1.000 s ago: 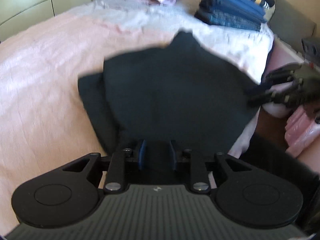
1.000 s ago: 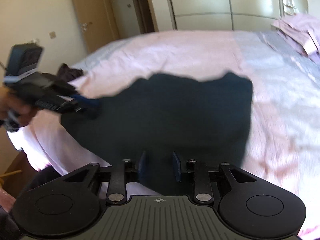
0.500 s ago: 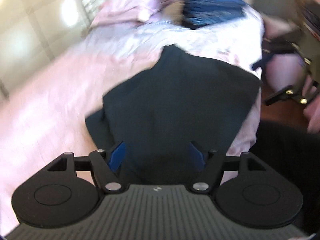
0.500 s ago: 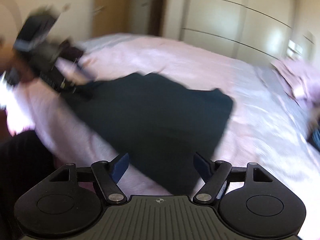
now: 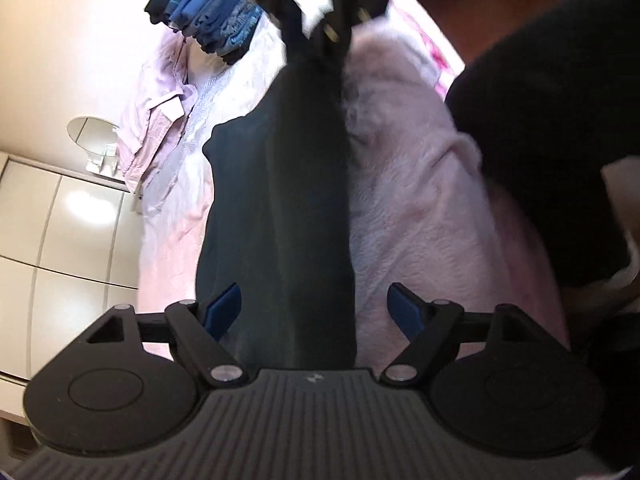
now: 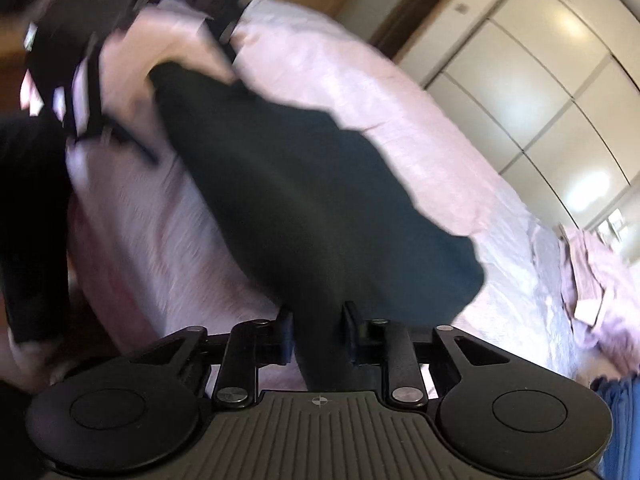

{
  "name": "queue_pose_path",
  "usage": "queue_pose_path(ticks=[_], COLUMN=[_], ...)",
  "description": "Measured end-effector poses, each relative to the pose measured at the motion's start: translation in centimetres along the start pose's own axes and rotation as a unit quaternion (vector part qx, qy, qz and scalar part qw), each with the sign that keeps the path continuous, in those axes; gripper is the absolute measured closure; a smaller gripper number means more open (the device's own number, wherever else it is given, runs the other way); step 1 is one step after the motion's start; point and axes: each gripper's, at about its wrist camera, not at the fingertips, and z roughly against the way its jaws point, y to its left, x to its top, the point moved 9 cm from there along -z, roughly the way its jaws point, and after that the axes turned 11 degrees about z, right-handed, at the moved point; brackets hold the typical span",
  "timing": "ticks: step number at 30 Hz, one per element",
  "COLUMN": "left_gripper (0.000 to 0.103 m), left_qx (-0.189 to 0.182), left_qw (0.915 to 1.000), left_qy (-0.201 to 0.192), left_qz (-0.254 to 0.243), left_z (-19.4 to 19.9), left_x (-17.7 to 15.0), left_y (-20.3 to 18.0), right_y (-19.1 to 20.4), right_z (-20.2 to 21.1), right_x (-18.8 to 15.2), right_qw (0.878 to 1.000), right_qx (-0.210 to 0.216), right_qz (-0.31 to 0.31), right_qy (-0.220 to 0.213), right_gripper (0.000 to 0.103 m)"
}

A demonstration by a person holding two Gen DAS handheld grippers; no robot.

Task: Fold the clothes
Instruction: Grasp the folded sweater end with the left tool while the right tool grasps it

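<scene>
A dark folded garment [image 5: 280, 208] lies on the pink bedspread [image 5: 420, 220]. My left gripper [image 5: 316, 308] is open just above the garment's near end, its blue pads spread wide. In the right wrist view the same garment [image 6: 320, 192] runs into my right gripper [image 6: 316, 332], whose pads are shut on a fold of it. The right gripper shows blurred at the far end of the garment in the left wrist view [image 5: 320, 12]. The left gripper shows blurred at the upper left of the right wrist view [image 6: 80, 60].
A stack of folded blue clothes [image 5: 208, 12] and a pale pink shirt [image 5: 156, 112] lie further up the bed. White wardrobe doors [image 6: 540, 100] stand behind the bed. A person's dark sleeve [image 5: 552, 120] is at the right.
Both grippers opened half a second ago. The right gripper has since shut on the garment again. The left stays open. Both views have rolled and swung sharply.
</scene>
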Motion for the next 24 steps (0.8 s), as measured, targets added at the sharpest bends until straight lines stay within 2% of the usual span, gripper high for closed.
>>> queue_pose_path(ticks=[2,4,8,9,10,11,13,16,24], left_gripper=[0.029,0.039,0.071,0.074,0.077,0.078,0.078,0.078,0.078], left_qx=[0.022,0.027,-0.018,-0.023,-0.028,-0.032,-0.037,-0.043,-0.049], left_qw=[0.9997,0.9994,0.9967,0.9963,0.9959,0.9956,0.9951,0.9941,0.9931], left_qy=[0.011,0.023,0.05,0.053,0.055,0.057,0.06,0.063,0.064], left_qz=[-0.008,0.005,0.062,0.065,0.065,0.067,0.071,0.078,0.086], left_z=[-1.2,-2.1,-2.7,-2.8,-2.8,-2.8,-2.9,-3.0,-2.6], left_x=[0.0,-0.4,-1.0,-1.1,-1.1,-1.2,-1.2,-1.1,-1.0], left_y=[0.6,1.4,2.2,2.2,2.1,2.1,2.3,2.4,2.4], right_y=[-0.3,0.1,1.2,1.4,1.8,2.3,3.3,4.3,3.8], right_z=[0.7,1.0,1.0,1.1,1.1,1.0,0.7,-0.3,-3.5], right_x=[0.2,0.0,-0.6,-0.7,-0.6,-0.6,-0.2,0.7,1.5], right_qw=[1.0,1.0,1.0,1.0,1.0,1.0,0.999,0.999,0.997], right_qx=[-0.003,-0.004,-0.009,-0.014,-0.016,-0.019,-0.023,-0.016,-0.027], right_qz=[-0.008,-0.009,-0.009,-0.006,-0.001,0.003,0.017,0.043,0.075], right_qy=[-0.007,-0.008,-0.009,-0.01,-0.012,-0.015,-0.022,-0.025,-0.012], right_gripper=[0.081,0.081,0.08,0.078,0.071,0.057,0.04,0.04,0.04])
